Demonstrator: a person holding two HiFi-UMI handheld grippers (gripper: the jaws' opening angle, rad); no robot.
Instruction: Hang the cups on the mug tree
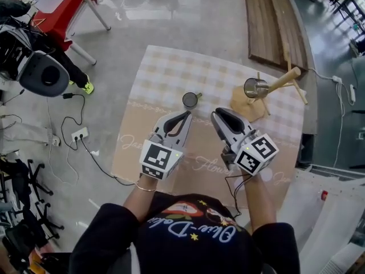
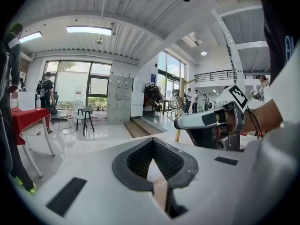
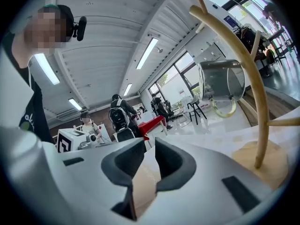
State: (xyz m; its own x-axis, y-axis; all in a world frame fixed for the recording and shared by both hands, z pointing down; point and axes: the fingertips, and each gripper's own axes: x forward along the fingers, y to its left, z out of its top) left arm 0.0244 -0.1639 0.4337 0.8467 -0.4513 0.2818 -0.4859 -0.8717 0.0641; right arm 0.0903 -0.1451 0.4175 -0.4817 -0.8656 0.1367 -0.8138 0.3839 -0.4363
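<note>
Your left tongs (image 1: 186, 116) are together, empty; your right tongs (image 1: 219, 115) stand apart, empty. One shiny steel cup (image 1: 256, 88) hangs on the pale wooden mug tree (image 1: 283, 79); a second steel cup (image 1: 191, 100) stands on the checked desk (image 1: 165, 73).

The desk (image 1: 165, 79) is seen steeply from overhead; low, near-level views are carried on the left tool (image 1: 186, 116) and right tool (image 1: 220, 115); the mug tree (image 1: 280, 80) is shared by head and right views.

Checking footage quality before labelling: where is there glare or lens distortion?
Head view: sharp, even daylight, window glare sheening the floor at top. Left gripper view: fisheye, black corners, ceiling lights blown out. Right gripper view: fisheye bows the mug tree.
</note>
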